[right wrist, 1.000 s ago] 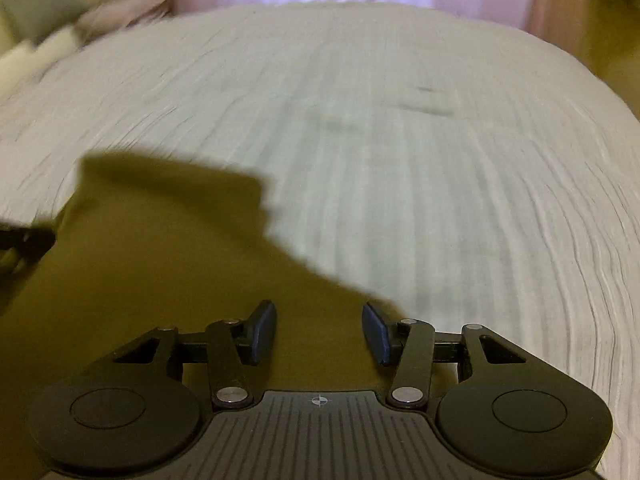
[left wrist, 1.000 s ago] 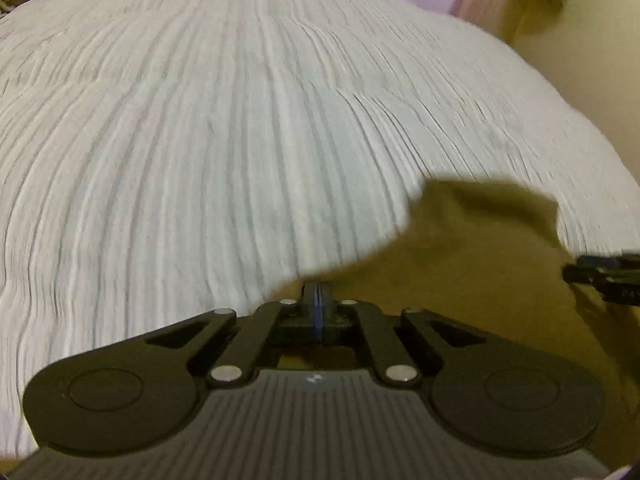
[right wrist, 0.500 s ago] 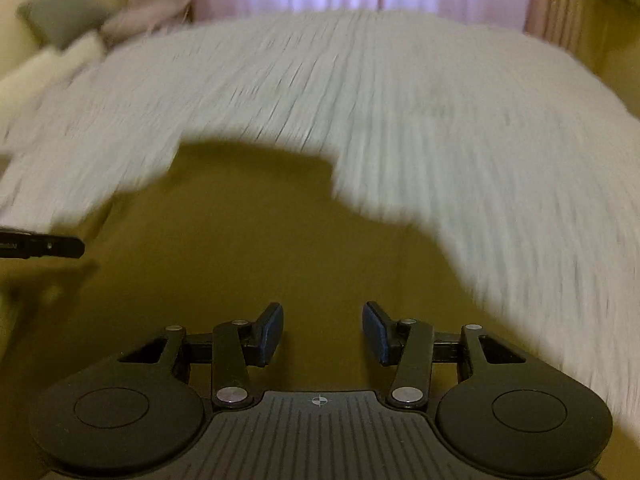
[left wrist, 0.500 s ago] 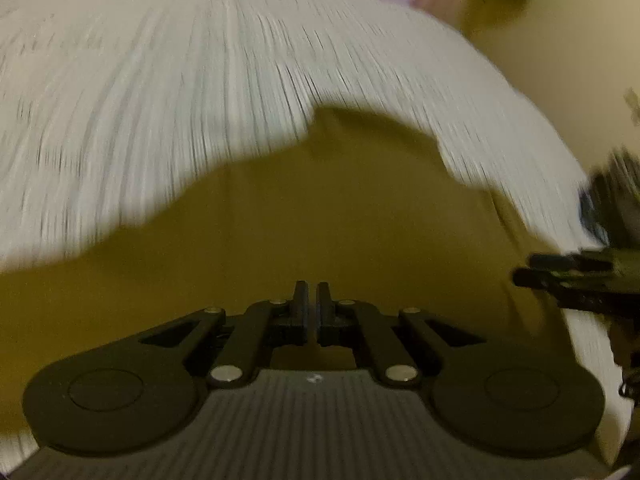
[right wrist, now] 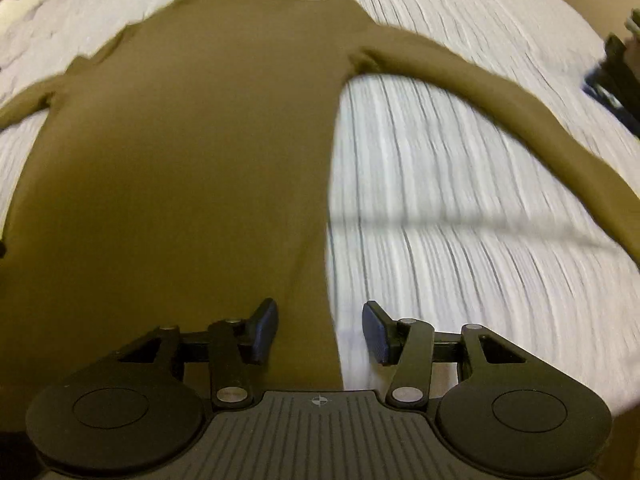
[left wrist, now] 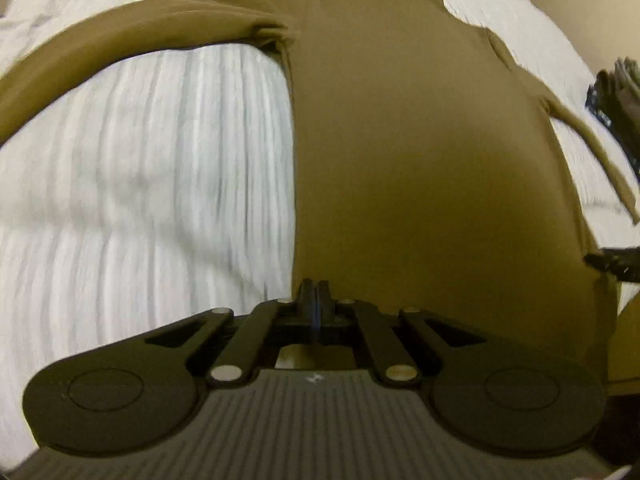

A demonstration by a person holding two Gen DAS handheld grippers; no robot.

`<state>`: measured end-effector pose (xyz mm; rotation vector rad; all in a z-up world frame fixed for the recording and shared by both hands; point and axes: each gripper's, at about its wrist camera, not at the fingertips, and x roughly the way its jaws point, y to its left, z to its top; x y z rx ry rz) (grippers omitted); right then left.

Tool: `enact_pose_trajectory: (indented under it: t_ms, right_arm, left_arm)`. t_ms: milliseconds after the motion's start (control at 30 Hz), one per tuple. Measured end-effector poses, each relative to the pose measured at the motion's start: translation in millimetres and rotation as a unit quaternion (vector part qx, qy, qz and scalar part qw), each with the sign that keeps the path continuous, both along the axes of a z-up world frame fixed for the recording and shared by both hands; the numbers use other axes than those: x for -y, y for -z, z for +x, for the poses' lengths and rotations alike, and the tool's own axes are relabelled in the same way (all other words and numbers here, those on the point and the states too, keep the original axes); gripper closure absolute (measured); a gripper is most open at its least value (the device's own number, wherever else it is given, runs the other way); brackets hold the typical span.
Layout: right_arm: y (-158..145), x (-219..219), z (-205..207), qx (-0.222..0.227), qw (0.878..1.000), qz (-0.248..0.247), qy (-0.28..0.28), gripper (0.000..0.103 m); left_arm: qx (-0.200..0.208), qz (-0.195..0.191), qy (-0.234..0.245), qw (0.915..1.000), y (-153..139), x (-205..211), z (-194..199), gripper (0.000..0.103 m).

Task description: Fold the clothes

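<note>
An olive-brown long-sleeved top [left wrist: 420,152] lies spread flat on the white ribbed bedcover [left wrist: 160,184], collar away from me, sleeves out to both sides. My left gripper [left wrist: 314,294] is shut at the top's lower left hem corner; whether cloth is pinched I cannot tell. In the right wrist view the top [right wrist: 192,160] fills the left half, its right sleeve [right wrist: 520,120] curving to the right. My right gripper [right wrist: 320,326] is open, its jaws either side of the lower right hem edge. Its tip shows at the left wrist view's right edge [left wrist: 612,262].
The bedcover [right wrist: 460,240] stretches to the right of the top. Dark objects sit at the bed's right edge [left wrist: 616,92], also in the right wrist view [right wrist: 616,68]. Pillows lie at the far left corner [right wrist: 24,0]. A beige wall [left wrist: 580,0] is beyond the bed.
Both grippers have drawn back toward me, and the top now lies stretched out flat with both sleeves in view. The left stays shut, the right stays open.
</note>
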<state>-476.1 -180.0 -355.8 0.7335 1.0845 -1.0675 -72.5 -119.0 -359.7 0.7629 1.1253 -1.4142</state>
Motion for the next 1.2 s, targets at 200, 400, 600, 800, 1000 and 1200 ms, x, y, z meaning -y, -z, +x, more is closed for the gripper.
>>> enact_pose_trajectory:
  t_ms: [200,400,600,800,1000,1200]
  right_arm:
    - [-27,1,15,0.04,0.996,-0.069,-0.035,0.055]
    - [-13,-35,7,0.044,0.995,-0.03,-0.082,0.055]
    - [3,-86,-19,0.019,0.992,0.041,-0.114,0.055]
    - [-57,-107,-52,0.05,0.995,0.044,-0.08,0.055]
    - [-150,-101,-65,0.115,0.992,0.009,-0.041,0.054]
    - [-214,-114,-71,0.147,0.989,-0.027,-0.018,0.053]
  left_arm:
    - [0.007,-0.091,-0.046,0.9948,-25,-7,-21,0.101]
    - [0.023,-0.018,-0.087,0.9958,-3,-48,-54,0.101]
    - [0.04,0.081,-0.152,0.9843,-2,-113,-73,0.1]
    - [0.048,0.039,-0.206,0.9767,-95,-152,-95,0.098]
    - [0.057,-0.053,-0.191,0.9786,-200,-152,-132,0.078]
    - [0.066,-0.108,-0.16,0.9789,-259,-153,-159,0.067]
